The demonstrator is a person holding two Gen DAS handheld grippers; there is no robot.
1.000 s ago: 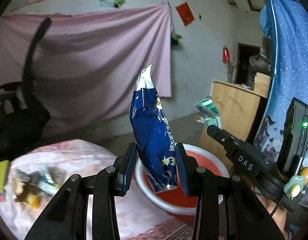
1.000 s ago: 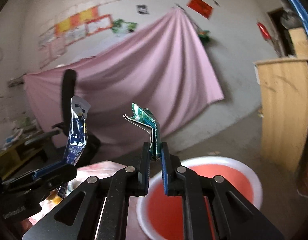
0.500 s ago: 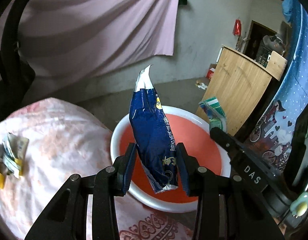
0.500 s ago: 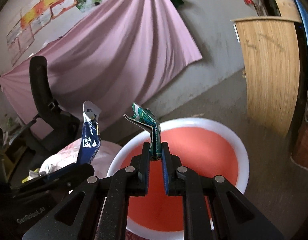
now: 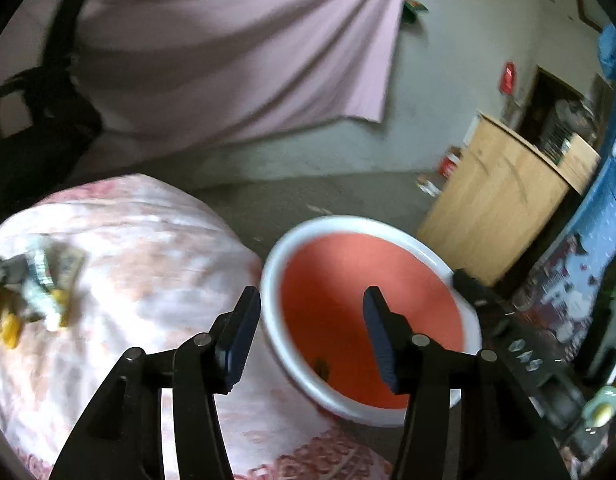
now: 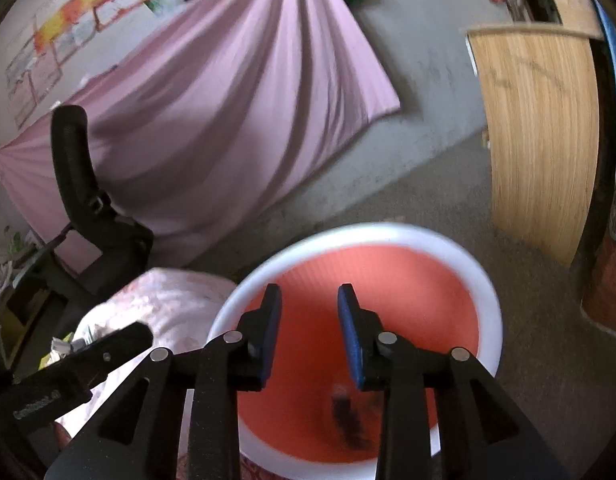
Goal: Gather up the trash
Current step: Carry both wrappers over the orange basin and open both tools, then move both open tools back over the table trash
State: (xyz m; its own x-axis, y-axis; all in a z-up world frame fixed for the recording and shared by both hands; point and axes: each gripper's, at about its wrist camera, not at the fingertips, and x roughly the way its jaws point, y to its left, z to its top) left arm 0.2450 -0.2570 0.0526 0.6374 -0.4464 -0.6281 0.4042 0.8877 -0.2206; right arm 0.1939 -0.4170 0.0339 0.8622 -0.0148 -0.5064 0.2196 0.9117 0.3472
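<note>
The left gripper (image 5: 312, 304) hangs over the near rim of the basin (image 5: 276, 264), its jaws opening with nothing between them; through the gap show the red inside and the white rim. The right gripper (image 6: 309, 302) hangs over the same basin (image 6: 486, 280), jaws opening to a narrower gap, also empty. The basin, red inside with a white rim, sits on the grey floor (image 6: 520, 368) just beside a surface draped in a pink flowered cloth (image 5: 148, 264). Deep in the basin lies something small and dark (image 6: 346, 416), blurred, so what it is cannot be told; in the left view a small dark bit (image 5: 321, 367) shows near the bottom. More trash (image 5: 36, 280), crumpled wrappers with yellow bits, lies on the cloth at the far left, well apart from the basin. In the right view the left gripper's black body (image 6: 68, 372) reaches in from the lower left over the cloth's edge. Behind, a pink sheet (image 6: 228, 92) hangs on the wall, a black chair (image 6: 88, 200) stands to the left, and a wooden cabinet (image 6: 544, 136) stands to the right of the basin.
</note>
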